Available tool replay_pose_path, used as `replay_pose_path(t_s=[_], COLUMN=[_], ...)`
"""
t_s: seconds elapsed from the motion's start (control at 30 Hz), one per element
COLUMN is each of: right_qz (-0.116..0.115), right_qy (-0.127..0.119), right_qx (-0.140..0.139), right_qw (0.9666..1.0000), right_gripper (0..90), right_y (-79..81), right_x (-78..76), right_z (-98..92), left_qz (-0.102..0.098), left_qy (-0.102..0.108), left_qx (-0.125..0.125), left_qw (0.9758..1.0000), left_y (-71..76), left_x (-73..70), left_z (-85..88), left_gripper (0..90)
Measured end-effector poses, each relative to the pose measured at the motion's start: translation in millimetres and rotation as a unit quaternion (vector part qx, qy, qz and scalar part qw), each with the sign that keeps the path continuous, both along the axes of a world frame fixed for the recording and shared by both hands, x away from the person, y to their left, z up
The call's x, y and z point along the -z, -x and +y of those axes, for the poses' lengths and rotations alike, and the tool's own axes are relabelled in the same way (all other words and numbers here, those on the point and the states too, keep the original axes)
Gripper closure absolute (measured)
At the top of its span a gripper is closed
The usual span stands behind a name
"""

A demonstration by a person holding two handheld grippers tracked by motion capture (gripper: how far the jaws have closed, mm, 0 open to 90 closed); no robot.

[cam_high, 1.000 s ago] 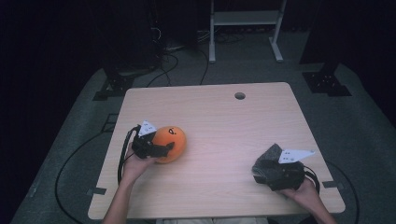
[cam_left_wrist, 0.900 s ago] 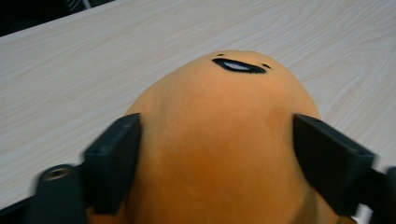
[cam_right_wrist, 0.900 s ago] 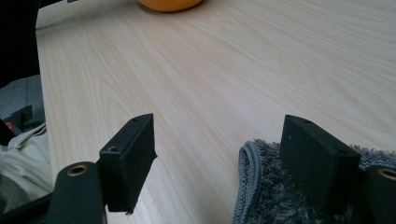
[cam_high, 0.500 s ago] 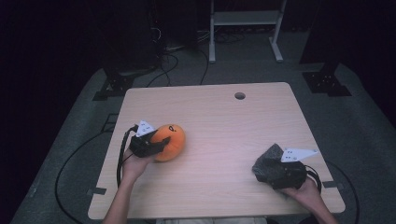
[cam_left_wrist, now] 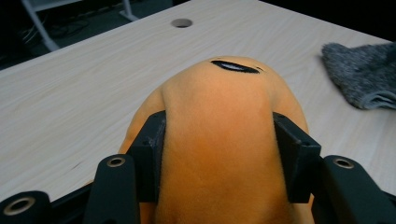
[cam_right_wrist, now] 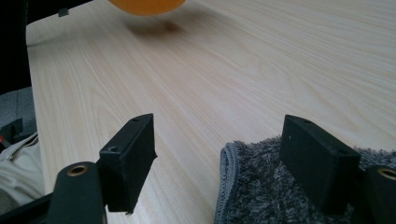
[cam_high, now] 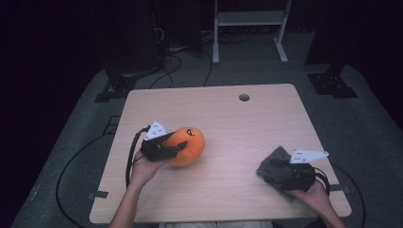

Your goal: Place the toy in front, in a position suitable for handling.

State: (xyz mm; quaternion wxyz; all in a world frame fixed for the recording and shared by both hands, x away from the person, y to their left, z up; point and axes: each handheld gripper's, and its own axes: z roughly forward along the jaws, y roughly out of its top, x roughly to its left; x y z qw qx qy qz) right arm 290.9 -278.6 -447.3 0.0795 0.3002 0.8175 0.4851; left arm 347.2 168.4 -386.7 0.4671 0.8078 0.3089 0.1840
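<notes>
One tool (cam_left_wrist: 215, 154) (left) squeezes plush (cam_left_wrist: 219, 140).

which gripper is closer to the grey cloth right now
Right. The right gripper hangs over the grey cloth with its jaws open, one above the fabric. The left gripper is across the table, squeezing the orange plush toy.

The soft toy (cam_left_wrist: 219, 154) is fuzzy orange plush; the cloth (cam_left_wrist: 362, 74) is rough grey terry; the table (cam_high: 266, 118) is smooth, matt pale wood.
</notes>
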Motion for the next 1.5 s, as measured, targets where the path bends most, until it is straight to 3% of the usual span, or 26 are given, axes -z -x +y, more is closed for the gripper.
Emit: replay_pose_path(t_s=[0.37,0.83,0.93,1.07,1.13,1.2,1.23,1.37,1.5], right_qz=[-0.009,-0.006,0.0,0.013,0.019,0.023,0.033,0.045,0.06], right_qy=[-0.001,0.014,0.022,0.049,0.052,0.058,0.066,0.077,0.095], right_qx=[0.017,0.03,0.039,0.053,0.057,0.065,0.081,0.1,0.106], right_qw=[0.9998,0.9994,0.999,0.9973,0.9969,0.9959,0.994,0.991,0.988], right_gripper=[27.0,27.8,27.8,30.5,32.0,35.0,35.5,37.6,40.3], right_y=[0.8,-0.8,-2.1,-9.6,-12.1,-16.6,-20.4,-24.7,-28.7], right_x=[-3.0,-2.1,-0.9,4.4,4.8,6.1,8.5,13.4,21.0], right_z=[-6.9,-12.6,-14.4,-15.6,-15.5,-15.9,-17.4,-20.5,-21.1], left_qz=[-0.001,-0.005,0.005,0.01,0.002,0.01,0.011,0.005,-0.002], left_qy=[-0.008,-0.019,-0.022,-0.04,-0.034,-0.035,-0.023,-0.003,0.002], left_qx=[0.065,0.098,0.113,0.128,0.125,0.122,0.122,0.117,0.106], left_qw=[0.9978,0.995,0.9934,0.991,0.9916,0.9918,0.9922,0.9931,0.9944], left_y=[7.3,12.0,13.8,18.2,21.3,21.9,24.2,31.9,42.5], left_x=[3.9,10.9,17.6,29.4,30.7,28.1,24.8,21.1,23.3], left_z=[-47.6,-84.1,-90.2,-95.6,-96.4,-95.7,-91.4,-81.8,-67.0], left_gripper=[44.0,42.9,42.4,37.1,33.5,22.1,14.6,9.4,8.2])
